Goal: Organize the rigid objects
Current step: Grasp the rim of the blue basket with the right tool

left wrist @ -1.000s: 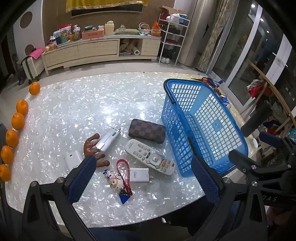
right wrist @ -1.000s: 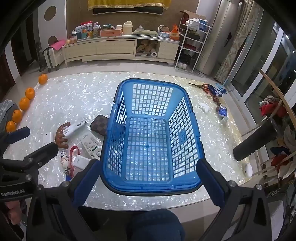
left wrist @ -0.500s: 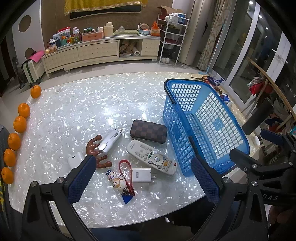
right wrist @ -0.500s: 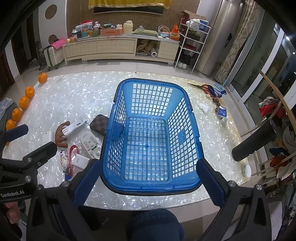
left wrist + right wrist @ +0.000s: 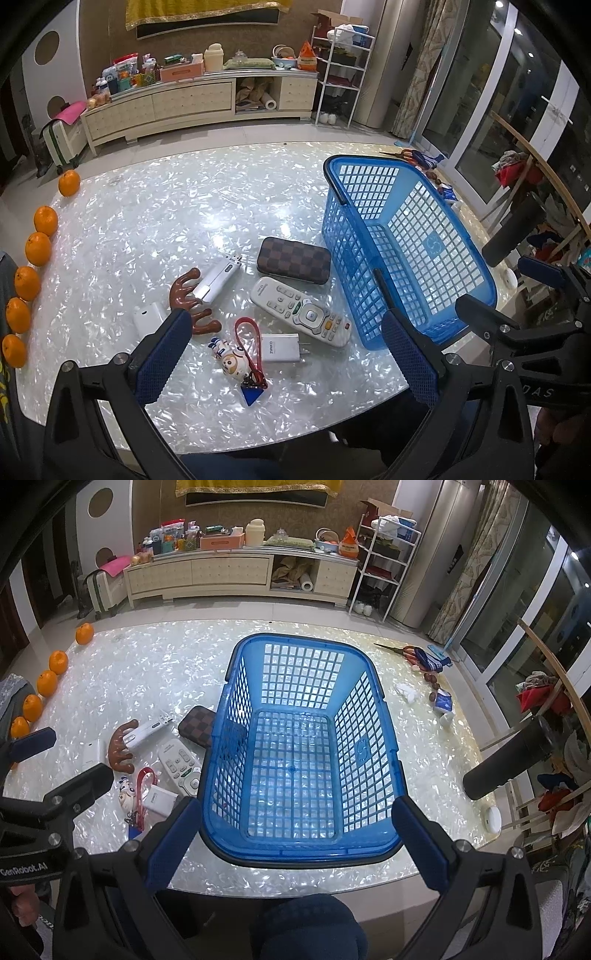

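Clutter sits near the front edge of the shimmering white shell-pattern table: white remote control, brown checkered case, white plug adapter, brown antler-shaped piece, small figurine on a red strap. Just right of them stands my blue plastic lattice basket, with nothing in it. I hold the left gripper wide open above the adapter, gripping nothing. My right gripper hangs equally wide over the basket's near rim, also bare.

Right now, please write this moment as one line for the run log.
phase: before first pick | left gripper: open, above small items | right gripper: open, before blue basket | basket: empty | remote: on table
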